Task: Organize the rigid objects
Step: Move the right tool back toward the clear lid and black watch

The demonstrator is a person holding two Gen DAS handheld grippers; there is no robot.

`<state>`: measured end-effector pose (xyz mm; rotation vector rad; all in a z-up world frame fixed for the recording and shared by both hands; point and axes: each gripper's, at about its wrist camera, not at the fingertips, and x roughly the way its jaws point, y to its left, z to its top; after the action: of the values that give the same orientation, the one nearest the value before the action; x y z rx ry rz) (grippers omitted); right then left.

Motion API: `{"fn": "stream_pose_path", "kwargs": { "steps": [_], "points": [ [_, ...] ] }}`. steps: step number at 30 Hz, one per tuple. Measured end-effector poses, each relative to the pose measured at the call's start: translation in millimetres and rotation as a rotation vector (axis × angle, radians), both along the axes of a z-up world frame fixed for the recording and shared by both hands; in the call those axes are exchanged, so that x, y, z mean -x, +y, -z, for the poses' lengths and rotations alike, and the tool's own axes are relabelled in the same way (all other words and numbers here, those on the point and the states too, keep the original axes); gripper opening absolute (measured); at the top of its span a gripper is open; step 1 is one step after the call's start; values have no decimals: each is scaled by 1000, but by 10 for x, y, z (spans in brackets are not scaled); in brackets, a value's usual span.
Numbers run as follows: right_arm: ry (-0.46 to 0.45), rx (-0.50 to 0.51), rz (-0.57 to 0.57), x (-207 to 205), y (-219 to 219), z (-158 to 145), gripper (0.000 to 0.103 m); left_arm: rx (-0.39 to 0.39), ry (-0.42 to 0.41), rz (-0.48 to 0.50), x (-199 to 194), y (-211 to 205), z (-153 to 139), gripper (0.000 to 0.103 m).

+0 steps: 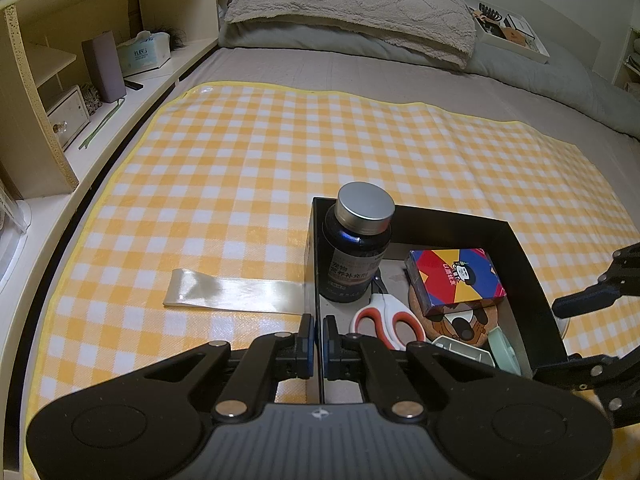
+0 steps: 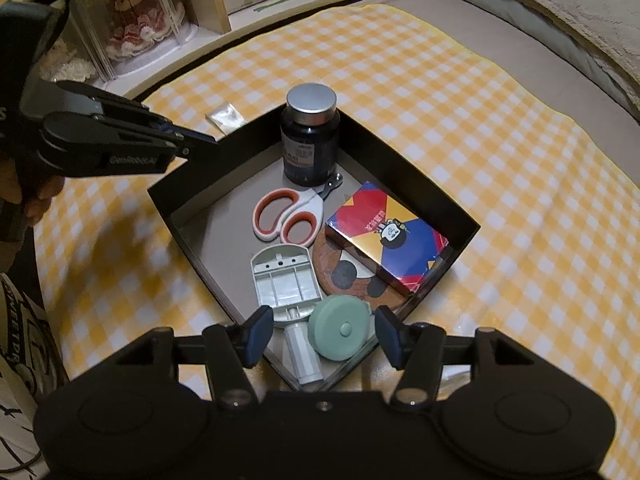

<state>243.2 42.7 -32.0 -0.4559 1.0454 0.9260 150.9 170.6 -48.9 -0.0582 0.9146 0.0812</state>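
Note:
A black open box sits on the yellow checked mat. In it stand a dark bottle with a silver lid, orange-handled scissors, a colourful card box on a brown round coaster, a grey plastic holder and a mint tape measure. My left gripper is shut on the box's left wall. My right gripper is open just above the tape measure at the box's near corner.
A clear strip of tape lies on the mat left of the box. A shelf unit with a tissue box and small drawer runs along the left. A pillow lies at the bed's head.

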Motion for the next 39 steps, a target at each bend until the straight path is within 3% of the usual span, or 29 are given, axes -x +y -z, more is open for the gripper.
{"fn": "stream_pose_path", "kwargs": {
  "steps": [3, 9, 11, 13, 15, 20, 24, 32, 39],
  "points": [
    [-10, -20, 8, 17, -13, -68, 62, 0, 0, 0, -1, 5, -1, 4],
    [-38, -91, 34, 43, -89, -253, 83, -3, 5, -4, 0, 5, -1, 4],
    [-72, -126, 66, 42, -149, -319, 87, -4, 5, -5, 4, -5, 8, 4],
    [-102, -159, 117, 16, -215, -377, 99, -4, 5, -5, 4, -4, 7, 4],
    [-125, -182, 170, -23, -286, -405, 102, -5, 5, -5, 8, -5, 11, 4],
    [-170, -152, 296, -115, -523, -332, 103, -4, 5, -4, 7, -6, 9, 4],
    [-146, -108, 413, -176, -743, -176, 103, -5, 5, -5, 7, -6, 9, 4],
    [75, 10, 551, -175, -1057, 295, 101, -8, 6, -5, 23, -1, 13, 4],
    [215, 17, 716, -85, -1194, 582, 85, -9, 6, -6, 29, 2, 16, 4]
  ]
}}
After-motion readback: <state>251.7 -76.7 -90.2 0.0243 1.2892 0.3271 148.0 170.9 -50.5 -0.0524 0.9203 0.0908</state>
